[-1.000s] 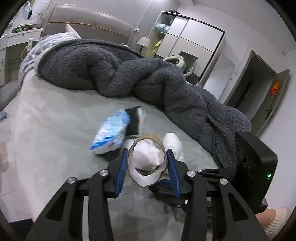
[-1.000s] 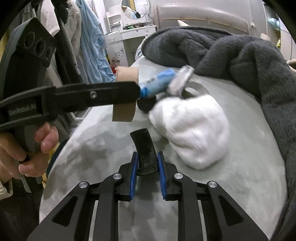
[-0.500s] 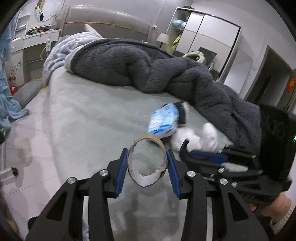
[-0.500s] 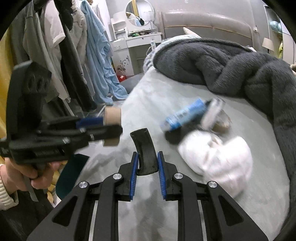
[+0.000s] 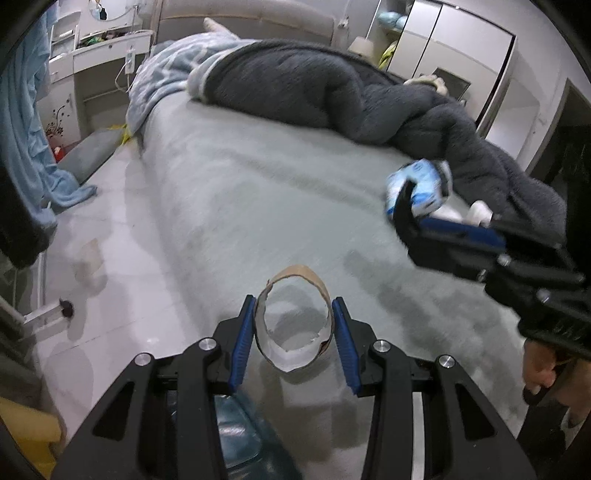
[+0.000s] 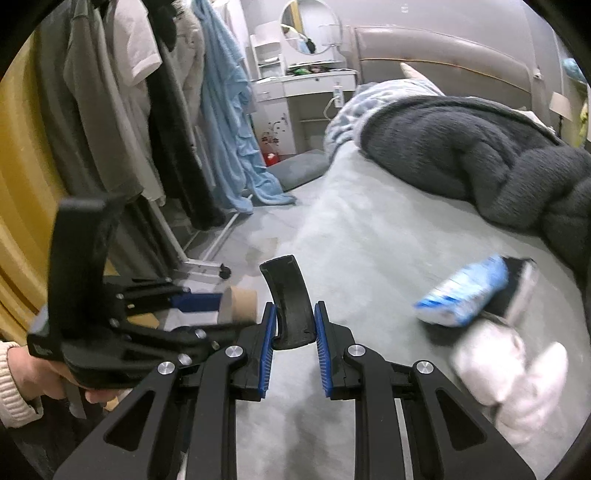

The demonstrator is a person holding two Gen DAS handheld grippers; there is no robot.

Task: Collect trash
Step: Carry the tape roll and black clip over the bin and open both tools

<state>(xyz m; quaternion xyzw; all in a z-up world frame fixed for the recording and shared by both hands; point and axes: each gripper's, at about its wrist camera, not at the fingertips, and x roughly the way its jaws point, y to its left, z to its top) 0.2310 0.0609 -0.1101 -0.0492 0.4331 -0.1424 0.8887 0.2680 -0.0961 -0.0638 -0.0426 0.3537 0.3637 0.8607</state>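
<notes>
Tube [image 5: 293,319] clamped in left gripper [image 5: 294,334] over bed [image 5: 258,206] edge. Right gripper [image 6: 294,334] clenched on black strip [image 6: 290,299]. Blue pack [image 6: 463,295], white wad [image 6: 513,369] on bed.

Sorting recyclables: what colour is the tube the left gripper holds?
Brown cardboard tube, whitish inside, clearest in the left wrist view.

A dark grey fleece blanket [image 5: 332,88] lies bunched across the far side of the bed [image 5: 258,206], with a pale blue patterned quilt [image 5: 166,70] beside it near the padded headboard [image 6: 443,48]. Left of the bed, clothes [image 6: 122,110] and a light blue robe [image 6: 225,110] hang on a rack. A white dresser [image 6: 306,92] with a round mirror [image 6: 310,26] stands behind, and a grey cushion [image 6: 303,168] lies on the floor [image 5: 110,229].
</notes>
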